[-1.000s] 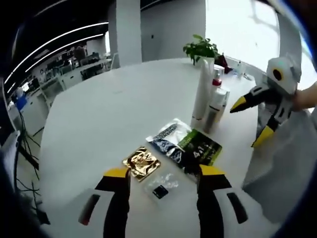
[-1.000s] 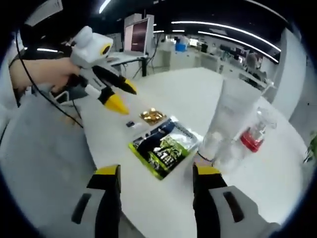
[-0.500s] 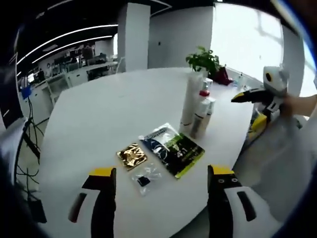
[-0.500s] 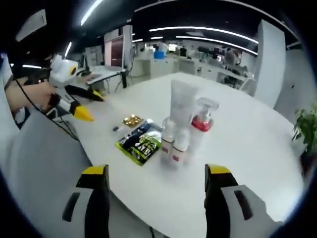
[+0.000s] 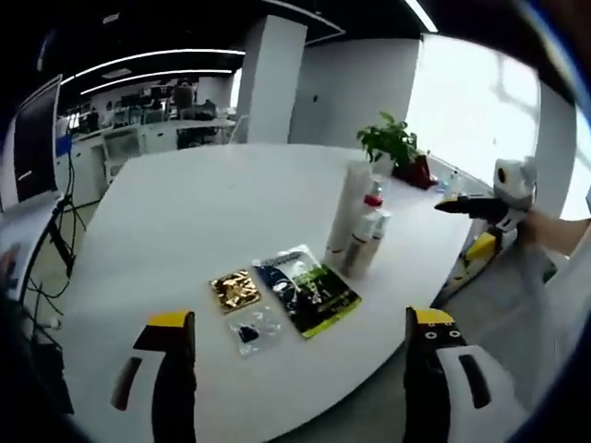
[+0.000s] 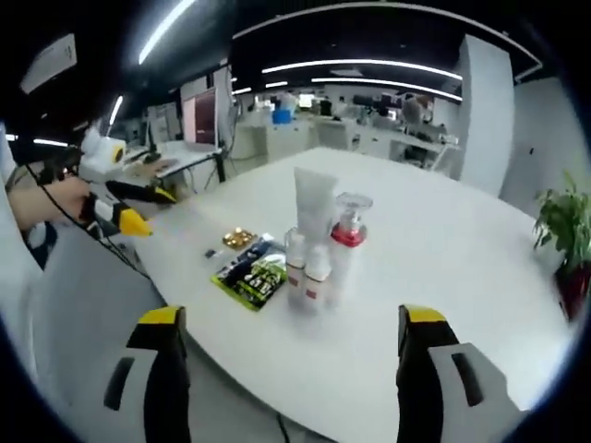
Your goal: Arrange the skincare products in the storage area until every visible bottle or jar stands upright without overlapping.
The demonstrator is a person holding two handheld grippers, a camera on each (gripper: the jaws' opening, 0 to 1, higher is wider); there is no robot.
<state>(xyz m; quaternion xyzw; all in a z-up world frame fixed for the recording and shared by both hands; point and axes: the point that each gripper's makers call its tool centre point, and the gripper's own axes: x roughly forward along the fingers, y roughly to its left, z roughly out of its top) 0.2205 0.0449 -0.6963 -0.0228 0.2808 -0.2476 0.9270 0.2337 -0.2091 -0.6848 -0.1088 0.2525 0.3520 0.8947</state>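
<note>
Open-plan office behind, desks and ceiling light strips; big white round table (image 5: pixel 185 212) carries everything. Skincare cluster sits mid-table, all upright and bunched close: tall white tube (image 6: pixel 314 205) standing on its cap, pump bottle with red collar (image 6: pixel 346 242), two small white bottles (image 6: pixel 305 277) in front of them in the right gripper view. Can't tell whether they actually touch each other. In the left gripper view the same cluster (image 5: pixel 358 231) stands just past the flat items. Green-and-black sachet (image 5: pixel 307 288) lies flat just beside the bottles, gold foil packet (image 5: pixel 233 289) beside that, small clear bag with a dark item (image 5: pixel 251 330) near the table edge. Potted plant (image 5: pixel 391 143) at the far side of the table, well apart from the products. Left gripper (image 5: pixel 300 337) jaws wide apart, nothing between them, held off the table edge near the clear bag. Right gripper (image 6: pixel 294 323) jaws also wide apart, empty, off the table edge facing the bottles. Each gripper shows at the side of the other's view, held in a hand.
</note>
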